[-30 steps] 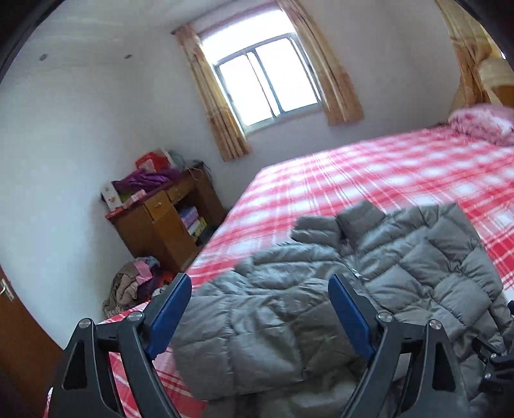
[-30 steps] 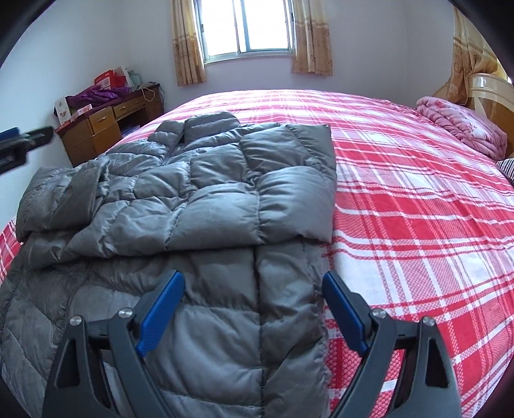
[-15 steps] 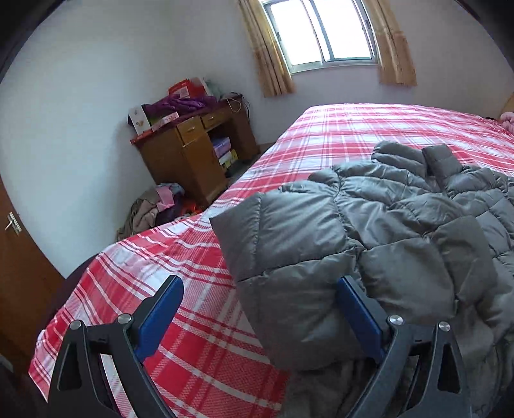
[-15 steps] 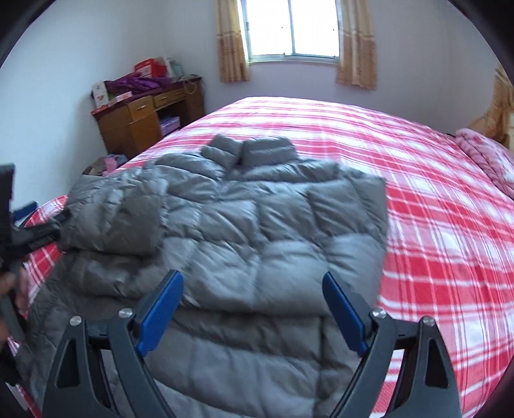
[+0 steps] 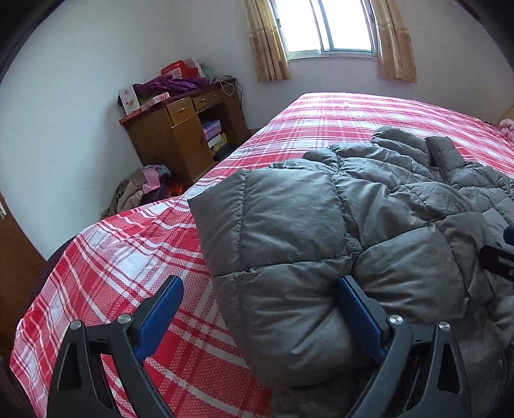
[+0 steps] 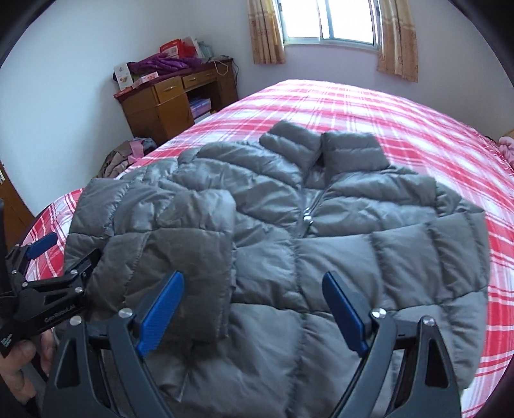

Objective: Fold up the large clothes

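Note:
A grey quilted puffer jacket [image 6: 321, 231] lies front up on the red plaid bed [image 6: 337, 106], collar toward the window, both sleeves folded across the chest. My left gripper [image 5: 260, 308] is open at the jacket's left edge; the folded left sleeve [image 5: 282, 244] bulges between its blue fingers, the right finger [image 5: 359, 318] pressed against the fabric. It also shows in the right wrist view [image 6: 61, 257]. My right gripper [image 6: 253, 305] is open and empty, hovering over the jacket's lower middle. The hem is hidden below the frame.
A wooden desk [image 5: 180, 138] piled with boxes and purple clothing stands by the left wall. A heap of clothes [image 5: 141, 189] lies on the floor beside it. The bed's near-left corner [image 5: 64, 305] drops off. A curtained window [image 6: 331, 22] is behind. A pink pillow [image 6: 507, 148] lies far right.
The left gripper swung left and settled lower at the jacket's left side, against the folded sleeve. The right gripper moved left and now faces the jacket's centre.

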Demonstrator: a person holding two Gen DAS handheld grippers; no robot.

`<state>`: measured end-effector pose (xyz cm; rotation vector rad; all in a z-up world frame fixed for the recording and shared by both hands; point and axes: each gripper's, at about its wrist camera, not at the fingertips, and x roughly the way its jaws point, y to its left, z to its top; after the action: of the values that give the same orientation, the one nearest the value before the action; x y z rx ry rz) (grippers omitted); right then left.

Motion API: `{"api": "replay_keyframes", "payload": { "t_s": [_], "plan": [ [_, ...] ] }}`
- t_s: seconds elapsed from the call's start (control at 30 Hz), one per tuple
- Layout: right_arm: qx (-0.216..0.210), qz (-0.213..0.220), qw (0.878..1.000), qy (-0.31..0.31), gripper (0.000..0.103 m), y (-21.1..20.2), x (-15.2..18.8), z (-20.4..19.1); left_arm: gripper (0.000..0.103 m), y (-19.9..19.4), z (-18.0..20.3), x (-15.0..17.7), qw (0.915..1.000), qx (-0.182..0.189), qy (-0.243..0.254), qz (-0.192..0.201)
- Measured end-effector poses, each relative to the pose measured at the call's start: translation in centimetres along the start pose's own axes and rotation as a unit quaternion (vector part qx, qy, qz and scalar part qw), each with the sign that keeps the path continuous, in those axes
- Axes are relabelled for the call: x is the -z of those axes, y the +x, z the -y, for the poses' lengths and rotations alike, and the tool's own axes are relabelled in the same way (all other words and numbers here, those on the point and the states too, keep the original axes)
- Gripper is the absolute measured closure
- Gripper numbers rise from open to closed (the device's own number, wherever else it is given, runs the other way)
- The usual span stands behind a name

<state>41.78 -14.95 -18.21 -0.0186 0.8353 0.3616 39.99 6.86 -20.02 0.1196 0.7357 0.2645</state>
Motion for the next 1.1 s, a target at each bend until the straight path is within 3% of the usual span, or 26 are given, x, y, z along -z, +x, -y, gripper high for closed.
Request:
{"api": "replay_keyframes", "payload": {
  "t_s": [0.03, 0.1, 0.17, 0.27, 0.37, 0.47, 0.6, 0.63, 0.67, 0.7, 0.77, 0.9, 0.93, 0.97, 1.0, 1.03, 1.1],
  "plan": [
    [-0.001, 0.0, 1.0, -0.001, 0.013, 0.3, 0.2, -0.2, 0.007, 0.1, 0.0, 0.0, 1.0, 0.0, 0.001, -0.002],
    [-0.008, -0.002, 1.0, -0.005, 0.023, 0.9, 0.3, -0.5, 0.007, 0.2, 0.1, 0.0, 1.0, 0.001, 0.002, -0.004],
    [-0.016, -0.008, 1.0, -0.018, 0.057, 1.2, 0.4, -0.9, 0.007, 0.2, 0.1, 0.0, 1.0, 0.0, 0.002, -0.005],
    [-0.016, 0.006, 0.999, -0.048, 0.087, 0.4, 0.6, -1.9, 0.007, -0.1, 0.1, -0.2, 1.0, -0.003, 0.001, -0.008],
    [-0.016, 0.019, 0.999, -0.046, 0.095, -0.6, 0.6, -1.6, 0.007, -0.4, 0.0, -0.4, 0.9999, -0.005, 0.0, -0.009],
    [-0.009, 0.027, 0.999, -0.031, 0.095, -1.7, 0.7, -0.5, 0.007, -0.8, -0.1, -0.4, 0.9999, -0.008, 0.001, -0.007],
    [-0.022, 0.019, 1.0, -0.006, 0.09, -2.3, 0.8, 1.4, 0.007, -0.7, -0.3, -0.4, 0.9998, -0.011, -0.005, -0.014],
    [-0.024, 0.021, 0.999, -0.003, 0.064, -2.4, 0.8, 1.6, 0.007, -0.7, -0.4, -0.4, 0.9997, -0.011, -0.01, -0.018],
    [-0.027, 0.023, 0.999, -0.001, 0.02, -2.5, 0.7, 1.6, 0.007, -0.6, -0.5, -0.4, 0.9997, -0.009, -0.014, -0.02],
    [-0.035, 0.031, 0.999, 0.003, 0.006, -2.6, 0.6, 1.6, 0.007, -0.6, -0.5, -0.4, 0.9996, -0.006, -0.018, -0.021],
    [-0.049, 0.046, 0.998, 0.004, 0.006, -2.8, 0.4, 1.3, 0.007, -0.7, -0.6, -0.4, 0.9996, -0.003, -0.019, -0.02],
    [-0.057, 0.019, 0.998, -0.026, 0.012, -0.5, -0.5, -0.9, 0.007, -0.7, -0.7, -0.5, 0.9995, 0.0, -0.021, -0.022],
    [-0.062, 0.008, 0.998, -0.028, 0.025, 0.4, -0.6, -1.3, 0.007, -0.6, -0.8, -0.6, 0.9994, 0.0, -0.024, -0.025],
    [-0.072, -0.008, 0.997, -0.028, 0.059, 1.2, -0.7, -1.6, 0.007, -0.6, -0.9, -0.6, 0.9993, -0.002, -0.026, -0.026],
    [-0.086, -0.026, 0.996, -0.027, 0.075, 2.2, -0.7, -1.9, 0.007, -0.6, -1.1, -0.6, 0.9993, -0.004, -0.027, -0.025],
    [-0.075, -0.023, 0.996, -0.028, 0.087, 2.2, -0.5, -2.1, 0.007, -0.6, -1.3, -0.6, 0.9993, -0.004, -0.029, -0.024],
    [-0.071, -0.011, 0.997, -0.03, 0.093, 1.6, -0.4, -2.1, 0.007, -0.8, -1.8, -0.5, 0.9993, -0.006, -0.032, -0.02]
  ]
}}
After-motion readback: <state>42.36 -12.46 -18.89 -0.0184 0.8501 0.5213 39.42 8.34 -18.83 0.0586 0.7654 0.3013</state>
